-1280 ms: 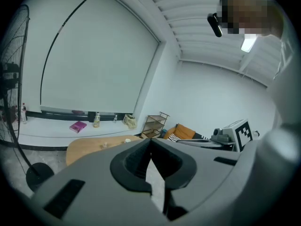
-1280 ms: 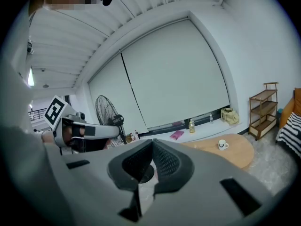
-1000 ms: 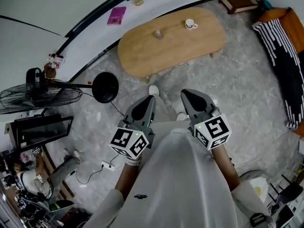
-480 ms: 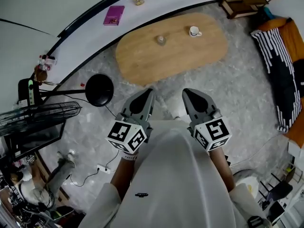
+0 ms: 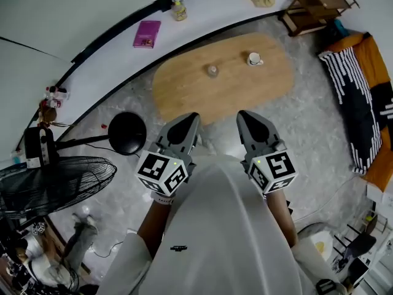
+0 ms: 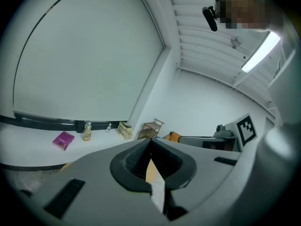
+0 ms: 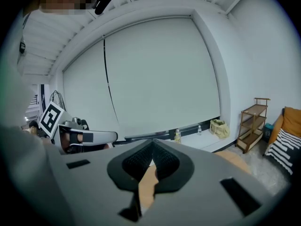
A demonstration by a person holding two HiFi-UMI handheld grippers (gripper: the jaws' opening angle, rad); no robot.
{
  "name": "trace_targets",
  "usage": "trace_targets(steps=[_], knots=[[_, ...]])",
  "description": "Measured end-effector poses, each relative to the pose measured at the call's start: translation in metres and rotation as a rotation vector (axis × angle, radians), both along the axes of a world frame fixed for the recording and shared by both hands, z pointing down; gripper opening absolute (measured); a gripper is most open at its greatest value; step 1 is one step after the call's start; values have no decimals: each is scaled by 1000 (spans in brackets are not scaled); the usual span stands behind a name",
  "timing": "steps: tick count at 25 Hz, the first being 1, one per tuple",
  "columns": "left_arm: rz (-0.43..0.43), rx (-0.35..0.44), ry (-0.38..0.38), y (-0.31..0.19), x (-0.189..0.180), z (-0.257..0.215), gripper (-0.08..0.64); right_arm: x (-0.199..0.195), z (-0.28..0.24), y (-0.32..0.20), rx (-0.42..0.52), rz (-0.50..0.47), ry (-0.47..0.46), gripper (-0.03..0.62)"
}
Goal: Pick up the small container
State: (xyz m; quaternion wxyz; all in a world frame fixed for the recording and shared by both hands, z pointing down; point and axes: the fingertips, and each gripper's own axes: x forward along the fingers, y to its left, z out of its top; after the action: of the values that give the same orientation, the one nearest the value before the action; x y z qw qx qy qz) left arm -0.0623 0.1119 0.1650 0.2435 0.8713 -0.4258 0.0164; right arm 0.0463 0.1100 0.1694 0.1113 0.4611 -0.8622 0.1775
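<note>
The small container [image 5: 212,70], a little pale jar, stands near the middle of an oval wooden table [image 5: 184,88] ahead of me in the head view. A white cup [image 5: 254,59] sits to its right. My left gripper [image 5: 187,118] and right gripper [image 5: 245,115] are held side by side in front of the person's body, pointing toward the table's near edge and well short of the jar. Both are shut with nothing between the jaws. In the left gripper view the gripper [image 6: 150,144] shows only a thin slit; the right gripper [image 7: 151,146] looks the same in its own view.
A standing fan [image 5: 55,183] with a black round base [image 5: 127,133] is on the floor at the left. A white ledge along the wall holds a magenta book [image 5: 147,33] and a bottle [image 5: 178,8]. A wooden shelf [image 5: 319,5] and a striped cushion [image 5: 362,97] are at the right.
The person has walked toward the table: table, jar and cup sit lower and nearer in the head view. Both grippers keep their pose and stay shut.
</note>
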Motion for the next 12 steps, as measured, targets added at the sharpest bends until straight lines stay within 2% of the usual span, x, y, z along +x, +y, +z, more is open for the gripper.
trace_targets(steps=[6, 9, 12], knots=[[27, 24, -4, -29, -37, 6, 18, -40, 9, -26, 13, 22, -9, 8], [34, -5, -4, -32, -49, 19, 18, -55, 14, -25, 6, 15, 21, 8], [52, -41, 0, -35, -44, 27, 18, -52, 20, -23, -33, 20, 42, 8]])
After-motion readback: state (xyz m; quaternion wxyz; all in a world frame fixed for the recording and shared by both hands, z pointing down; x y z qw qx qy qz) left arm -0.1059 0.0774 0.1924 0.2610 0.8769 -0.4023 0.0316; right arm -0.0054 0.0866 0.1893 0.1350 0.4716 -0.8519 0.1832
